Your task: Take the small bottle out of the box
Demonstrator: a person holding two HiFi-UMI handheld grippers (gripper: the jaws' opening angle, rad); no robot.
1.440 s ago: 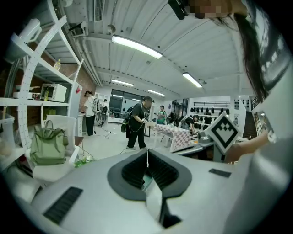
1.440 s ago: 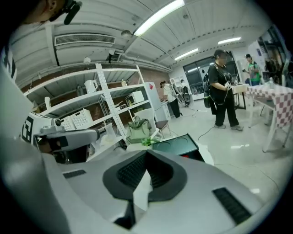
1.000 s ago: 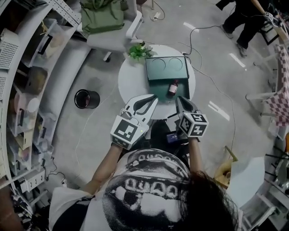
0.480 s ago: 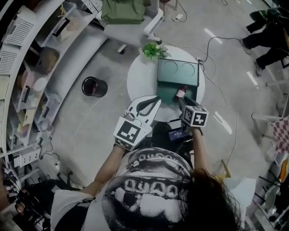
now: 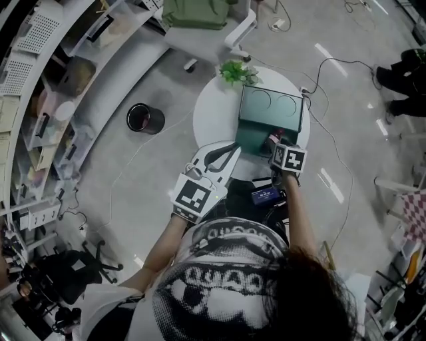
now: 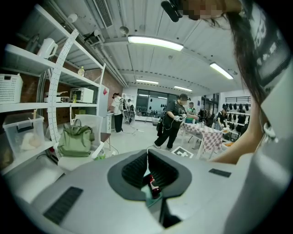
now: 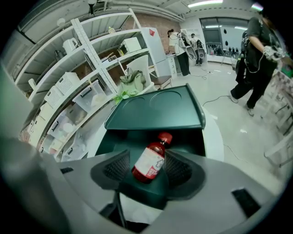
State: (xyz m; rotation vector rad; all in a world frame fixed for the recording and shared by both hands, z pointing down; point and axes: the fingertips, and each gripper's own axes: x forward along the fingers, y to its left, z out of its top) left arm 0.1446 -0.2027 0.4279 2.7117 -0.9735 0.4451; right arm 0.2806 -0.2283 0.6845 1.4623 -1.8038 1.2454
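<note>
**Two grippers at the box, bottle not yet taken out**

One small bottle [image 7: 149, 163] lies on its side on the floor of the dark green box [image 7: 155, 109]. Its red cap points to the far side and its white label faces up. The box stands on the right part of a round white surface [image 5: 213, 116], and its lid is swung up and back on the far side.

The right gripper [image 7: 147, 153] points steeply down into the box from the near side. Its jaws stand apart and have just been opening, one ribbed pad on each side of the bottle's body. The bottle sits between them, close to both, and neither pad is seen pressing on it.

The left gripper [image 6: 147, 155] hangs over the near left part of the surface, just beside the box's near left corner, and points toward the box. Its jaw tips meet and nothing is held. The box and the bottle show only through the gap behind the tips.

A small green plant [image 5: 238, 71] stands at the far edge of the surface. A black bin [image 5: 145, 118] is on the floor to the left, well apart from the surface. A green bag [image 5: 193, 12] rests on a white chair farther off.
</note>
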